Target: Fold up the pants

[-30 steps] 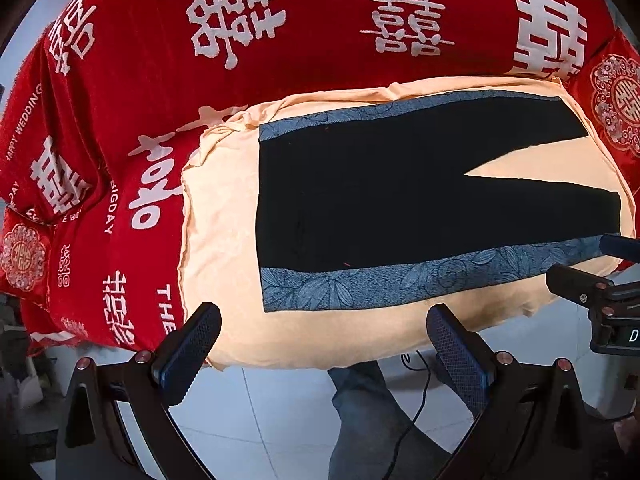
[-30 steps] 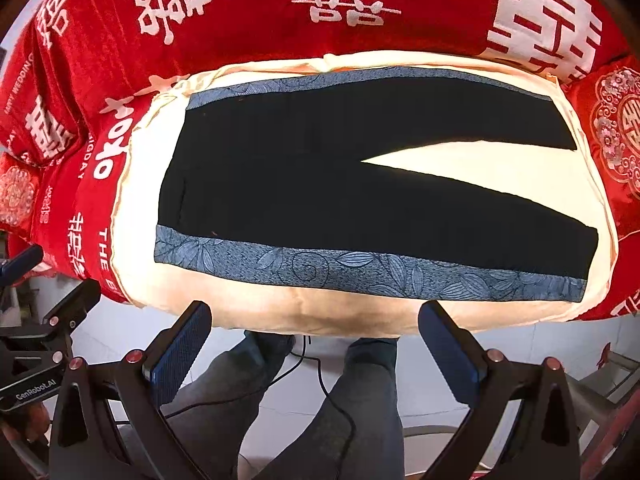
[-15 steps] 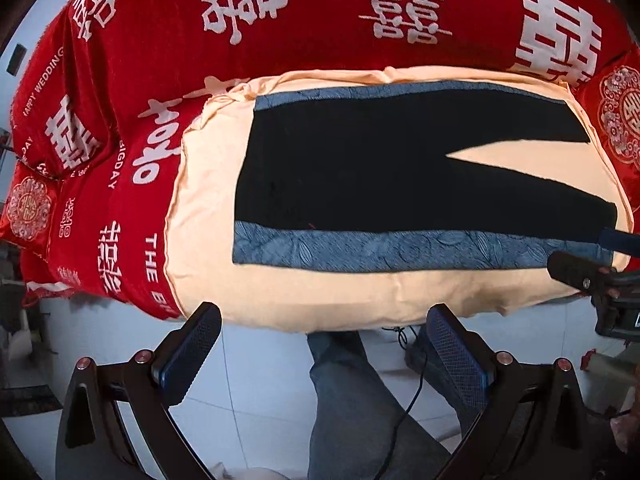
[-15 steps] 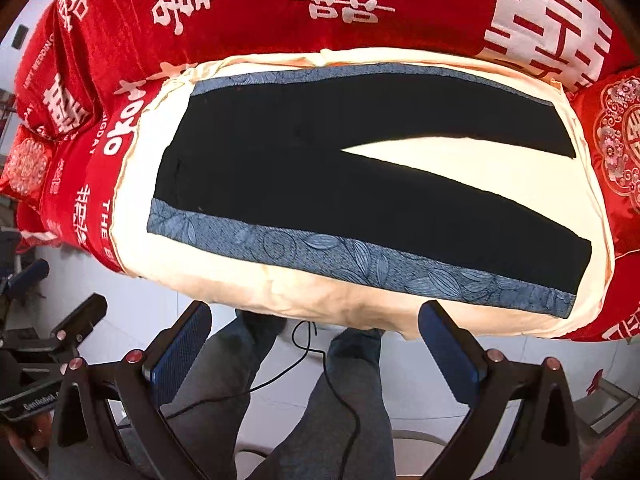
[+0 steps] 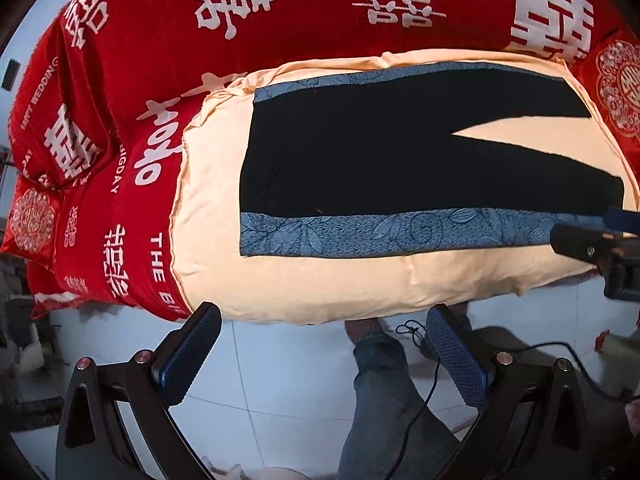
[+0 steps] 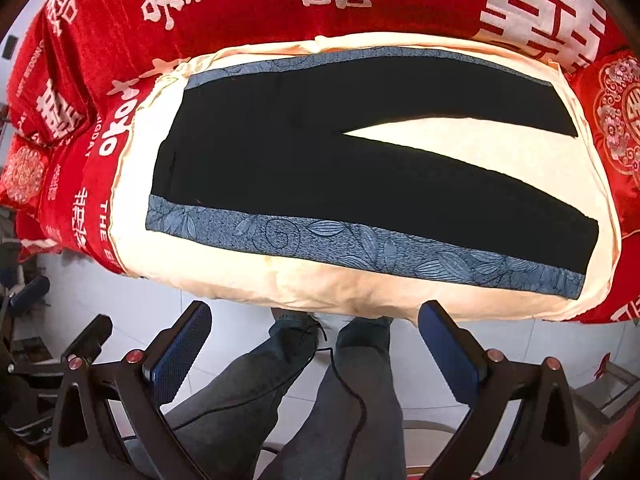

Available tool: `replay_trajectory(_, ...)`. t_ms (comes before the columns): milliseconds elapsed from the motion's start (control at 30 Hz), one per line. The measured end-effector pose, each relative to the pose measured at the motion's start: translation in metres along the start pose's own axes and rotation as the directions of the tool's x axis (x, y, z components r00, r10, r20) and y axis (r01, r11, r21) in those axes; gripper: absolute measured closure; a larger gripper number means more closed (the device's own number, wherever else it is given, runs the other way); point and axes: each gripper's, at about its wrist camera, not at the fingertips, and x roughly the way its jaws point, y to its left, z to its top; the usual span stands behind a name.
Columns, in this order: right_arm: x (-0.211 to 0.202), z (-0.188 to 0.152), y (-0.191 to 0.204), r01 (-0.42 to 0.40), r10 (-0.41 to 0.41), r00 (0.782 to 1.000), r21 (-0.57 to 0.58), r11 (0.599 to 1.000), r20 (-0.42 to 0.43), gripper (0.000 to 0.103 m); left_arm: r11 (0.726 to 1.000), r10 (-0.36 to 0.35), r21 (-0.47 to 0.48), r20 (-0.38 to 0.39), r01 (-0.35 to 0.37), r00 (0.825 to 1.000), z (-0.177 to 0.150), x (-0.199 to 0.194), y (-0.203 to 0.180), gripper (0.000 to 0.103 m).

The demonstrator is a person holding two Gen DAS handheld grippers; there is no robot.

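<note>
Black pants (image 5: pixel 360 160) with blue leaf-patterned side stripes lie flat on a cream cloth (image 5: pixel 320 280), waist to the left, legs spread apart to the right. They also show in the right wrist view (image 6: pixel 320 168). My left gripper (image 5: pixel 324 344) is open and empty, held over the floor in front of the bed edge. My right gripper (image 6: pixel 316 340) is open and empty, also short of the bed edge. The right gripper's fingers (image 5: pixel 576 240) show at the right edge of the left wrist view, near the near leg's hem.
A red bedspread (image 5: pixel 280 20) with white characters covers the bed behind and left of the cream cloth (image 6: pixel 340 288). The person's jeans-clad legs (image 6: pixel 320 380) and a black cable (image 6: pixel 352 396) are over the white tiled floor below.
Both views have shifted slightly; the pants and cloth lie as before. Both grippers stay open and empty off the bed edge.
</note>
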Motion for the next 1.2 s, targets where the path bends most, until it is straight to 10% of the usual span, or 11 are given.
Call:
replay_trajectory(400, 0.023, 0.016, 0.032, 0.014, -0.015, 1.000, 0.079, 0.997, 0.006, 0.000, 0.998, -0.055, -0.022, 0.021, 0.055, 0.998, 0.022, 0.030, 0.055, 0.000)
replay_trajectory(1200, 0.121, 0.036, 0.018, 0.002, 0.016, 0.994, 0.167, 0.986, -0.110, 0.000, 0.987, -0.159, -0.035, -0.104, 0.156, 0.982, 0.053, 0.148, 0.041, 0.000)
